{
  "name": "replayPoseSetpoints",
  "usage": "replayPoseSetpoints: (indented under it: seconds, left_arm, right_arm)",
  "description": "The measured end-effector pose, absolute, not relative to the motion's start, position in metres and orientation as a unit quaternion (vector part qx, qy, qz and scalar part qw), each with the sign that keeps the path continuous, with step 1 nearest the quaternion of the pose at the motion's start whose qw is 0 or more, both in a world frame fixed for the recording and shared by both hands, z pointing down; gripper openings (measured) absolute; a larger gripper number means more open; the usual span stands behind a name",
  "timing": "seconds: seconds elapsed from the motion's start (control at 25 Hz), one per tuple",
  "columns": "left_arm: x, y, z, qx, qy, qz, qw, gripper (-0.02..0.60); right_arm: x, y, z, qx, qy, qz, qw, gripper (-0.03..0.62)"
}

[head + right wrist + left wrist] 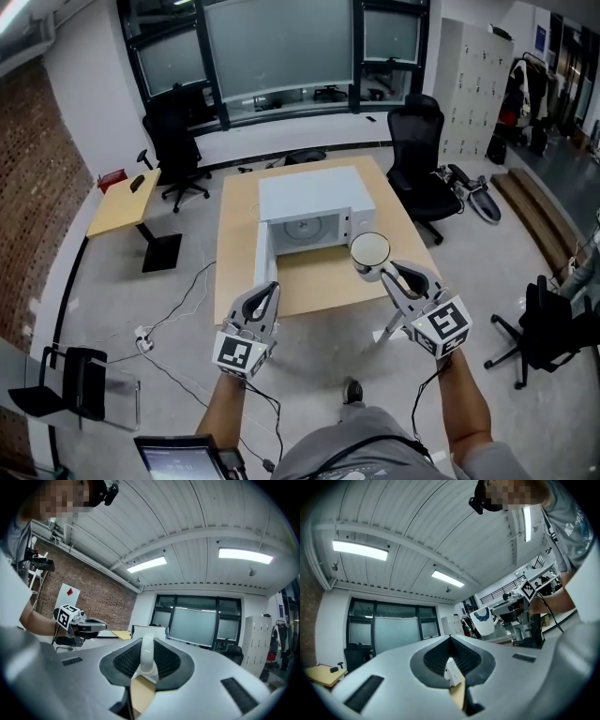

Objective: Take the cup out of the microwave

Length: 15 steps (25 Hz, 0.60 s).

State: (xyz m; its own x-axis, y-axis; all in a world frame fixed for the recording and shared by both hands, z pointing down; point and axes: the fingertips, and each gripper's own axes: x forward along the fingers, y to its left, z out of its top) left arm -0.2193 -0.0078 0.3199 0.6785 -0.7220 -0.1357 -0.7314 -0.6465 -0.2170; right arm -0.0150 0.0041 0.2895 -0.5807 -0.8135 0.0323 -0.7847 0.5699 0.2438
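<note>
A white microwave (pixel 314 192) stands on the wooden table (pixel 319 281) with its door (pixel 262 261) swung open at the left and its cavity bare. In front of it, over the table's near right part, hangs the white cup (pixel 370 251). My right gripper (pixel 386 272) is shut on the cup's handle (pixel 146 656), which fills the gap between its pads. The left gripper view shows the cup (pixel 483 620) with a blue print, held off to the right. My left gripper (pixel 267 292) sits shut and empty by the table's near edge, below the door.
Black office chairs (pixel 422 159) stand right and at the back left (pixel 178 141) of the table. A small yellow side table (pixel 122 202) is at the left. Cables (pixel 178 309) run over the floor. A dark chair (pixel 66 384) stands at the near left.
</note>
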Motion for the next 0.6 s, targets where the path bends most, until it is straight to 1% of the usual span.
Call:
replayPoseSetpoints:
  seconds: [0.24, 0.6]
  left_arm:
    - [-0.200, -0.009, 0.317, -0.910, 0.395, 0.020, 0.129, 0.026]
    - [-0.149, -0.020, 0.323, -0.911, 0.393, 0.010, 0.126, 0.026]
  right_arm:
    - [0.023, 0.023, 0.283, 0.470, -0.875, -0.096, 0.060, 0.075]
    - [0.100, 0.025, 0.290, 0.490, -0.867, -0.078, 0.052, 0.075]
